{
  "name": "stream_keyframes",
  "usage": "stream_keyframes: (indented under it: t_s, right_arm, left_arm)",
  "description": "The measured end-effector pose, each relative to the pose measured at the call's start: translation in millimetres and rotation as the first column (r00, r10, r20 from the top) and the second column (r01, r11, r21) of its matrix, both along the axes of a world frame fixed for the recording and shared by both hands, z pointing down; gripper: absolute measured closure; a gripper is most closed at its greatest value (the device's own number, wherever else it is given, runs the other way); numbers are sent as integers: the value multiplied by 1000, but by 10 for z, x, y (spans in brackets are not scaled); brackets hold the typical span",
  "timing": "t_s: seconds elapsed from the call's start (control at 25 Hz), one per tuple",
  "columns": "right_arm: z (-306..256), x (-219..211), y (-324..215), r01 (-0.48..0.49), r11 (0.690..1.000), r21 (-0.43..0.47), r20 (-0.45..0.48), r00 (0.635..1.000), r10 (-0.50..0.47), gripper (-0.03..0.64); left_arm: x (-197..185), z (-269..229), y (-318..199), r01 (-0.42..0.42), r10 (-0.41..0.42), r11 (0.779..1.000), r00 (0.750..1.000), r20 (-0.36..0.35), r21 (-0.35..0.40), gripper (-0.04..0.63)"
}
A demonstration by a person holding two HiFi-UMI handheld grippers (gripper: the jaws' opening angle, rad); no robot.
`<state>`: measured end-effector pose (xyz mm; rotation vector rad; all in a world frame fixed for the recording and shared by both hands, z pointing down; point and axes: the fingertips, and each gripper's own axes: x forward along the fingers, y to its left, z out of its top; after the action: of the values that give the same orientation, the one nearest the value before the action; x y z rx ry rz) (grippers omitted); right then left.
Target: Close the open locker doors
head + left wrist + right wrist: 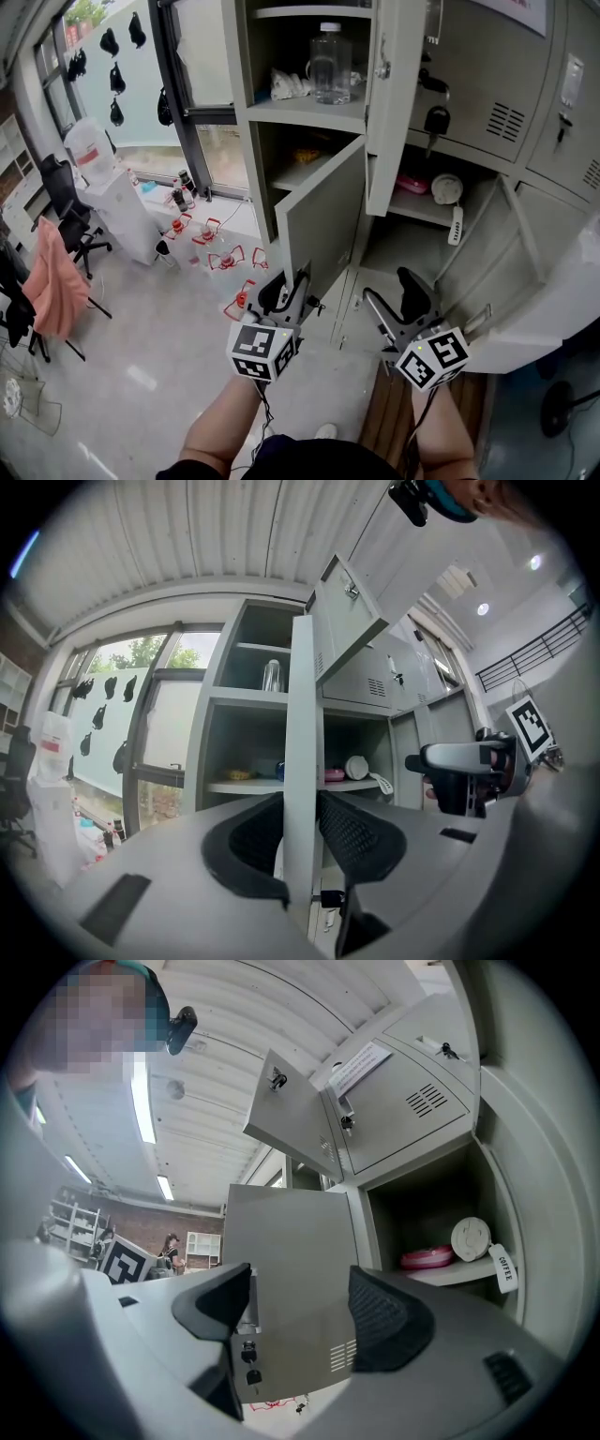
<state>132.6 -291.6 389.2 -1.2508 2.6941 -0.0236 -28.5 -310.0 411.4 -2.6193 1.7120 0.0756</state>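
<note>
Locker doors [323, 217] are the job, and none of the open ones is shut yet. As far as the views show, three stand open:

- The low door [302, 761] is swung well out from its bay.
- The top door [394, 112] stands edge-on above it.
- The right door [553, 309] leans out at the lower right, though I can't fully make out its shape.

Two shut doors [487, 84] sit at the upper right, one with a key in its lock.

There are two grippers. The left gripper [289, 281] is closed narrowly on the free edge of the low door, with a pad against each face, so I judge the first swing-shut to be in hand. The right gripper [394, 295] is spread wide and holds nothing. It hangs just right of that door, whose outer face and lock lie beyond the jaws.

All three closings are left to do. One bottle [330, 61] stands on the top shelf, clear of the door's path.
</note>
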Motion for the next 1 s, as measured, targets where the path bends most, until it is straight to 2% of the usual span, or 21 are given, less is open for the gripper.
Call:
stream_keyframes:
  t_s: [0.28, 0.6, 1.0]
  right_arm:
    - [35, -21, 59, 12, 1000, -6, 3, 1000, -12, 290]
    - [41, -178, -28, -4, 1000, -5, 13, 1000, 5, 290]
    - [42, -549, -332, -68, 997, -22, 23, 997, 68, 290]
  left_arm:
    - [-68, 15, -26, 32, -31, 999, 999, 27, -11, 456]
    - [-361, 30, -200, 61, -60, 998, 998, 31, -22, 445]
    - [-752, 19, -561, 17, -16, 999, 999, 42, -29, 443]
